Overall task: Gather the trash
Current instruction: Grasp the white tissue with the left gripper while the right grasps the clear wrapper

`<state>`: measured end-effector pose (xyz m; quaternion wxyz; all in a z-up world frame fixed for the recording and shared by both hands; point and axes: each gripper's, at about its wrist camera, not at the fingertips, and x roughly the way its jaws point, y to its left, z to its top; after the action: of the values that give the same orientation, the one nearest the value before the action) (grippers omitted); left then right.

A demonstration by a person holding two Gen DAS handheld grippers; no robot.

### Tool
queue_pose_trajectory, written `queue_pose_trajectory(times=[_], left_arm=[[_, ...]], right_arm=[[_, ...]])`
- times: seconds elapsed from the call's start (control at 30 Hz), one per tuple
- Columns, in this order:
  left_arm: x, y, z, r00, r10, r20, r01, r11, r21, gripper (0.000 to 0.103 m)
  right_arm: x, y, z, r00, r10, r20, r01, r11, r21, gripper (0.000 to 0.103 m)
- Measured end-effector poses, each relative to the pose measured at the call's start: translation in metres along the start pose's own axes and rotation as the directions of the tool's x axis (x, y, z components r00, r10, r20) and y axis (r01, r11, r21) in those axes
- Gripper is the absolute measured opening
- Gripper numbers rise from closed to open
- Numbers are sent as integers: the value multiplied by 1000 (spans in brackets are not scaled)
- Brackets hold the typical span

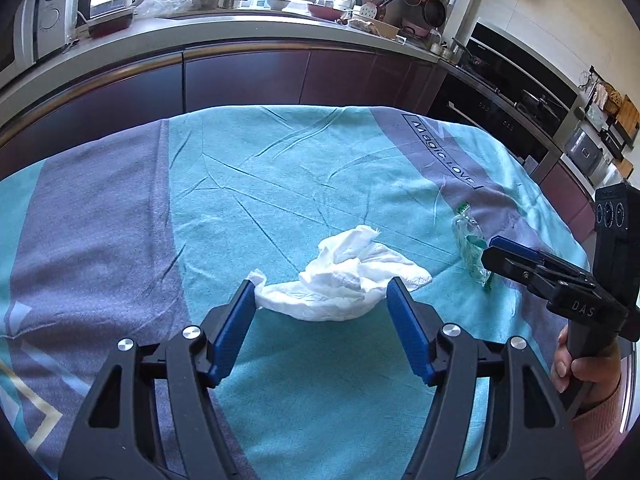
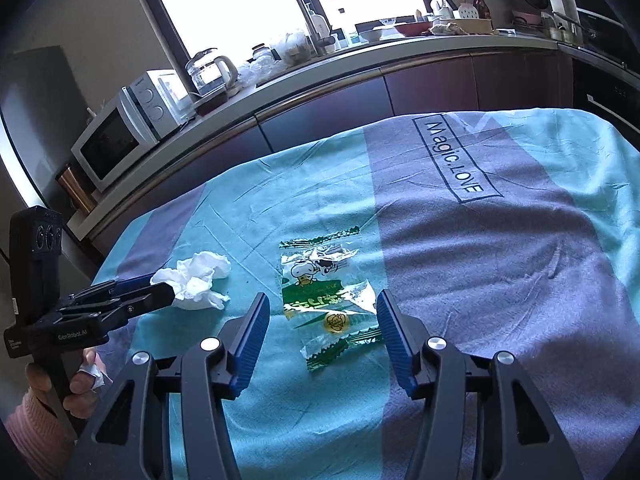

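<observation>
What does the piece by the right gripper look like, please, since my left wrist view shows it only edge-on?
Observer: It is a clear plastic wrapper with green print and a cartoon figure, lying flat on the cloth.
Operator: Is the right gripper gripping it?
Observer: No, the right gripper is open, its pads either side of the wrapper.
Operator: Anything hidden behind my left gripper's handle?
Observer: A scrap of white tissue sits under the left hand.

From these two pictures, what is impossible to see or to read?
- Left wrist view: the wrapper is partly hidden behind the right gripper, so its print cannot be read.
- Right wrist view: part of the tissue is hidden behind the left gripper.
- Both views: no trash bin is in frame.
</observation>
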<state>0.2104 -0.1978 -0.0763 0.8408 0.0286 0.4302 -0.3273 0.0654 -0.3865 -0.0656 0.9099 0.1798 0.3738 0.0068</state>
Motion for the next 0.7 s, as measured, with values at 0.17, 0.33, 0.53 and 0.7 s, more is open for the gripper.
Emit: queue_pose_trajectory(times=[0.17, 0.33, 0.53, 0.7], left_arm=[[8, -8, 0, 1000, 8, -12, -7, 1000, 29, 49], [10, -12, -1, 1000, 18, -10, -17, 999, 49, 32], [3, -11, -4, 1000, 16, 10, -17, 999, 50, 21], [-12, -14, -10, 999, 27, 45, -30, 998, 62, 18]], right_arm=[[3, 2, 0, 1000, -2, -21, 1, 1000, -9, 45], [5, 8, 1, 999, -12, -34, 10, 999, -40, 34], [3, 9, 1, 1000, -1, -30, -1, 999, -51, 6], [3, 10, 1, 1000, -4, -25, 3, 999, -51, 4]])
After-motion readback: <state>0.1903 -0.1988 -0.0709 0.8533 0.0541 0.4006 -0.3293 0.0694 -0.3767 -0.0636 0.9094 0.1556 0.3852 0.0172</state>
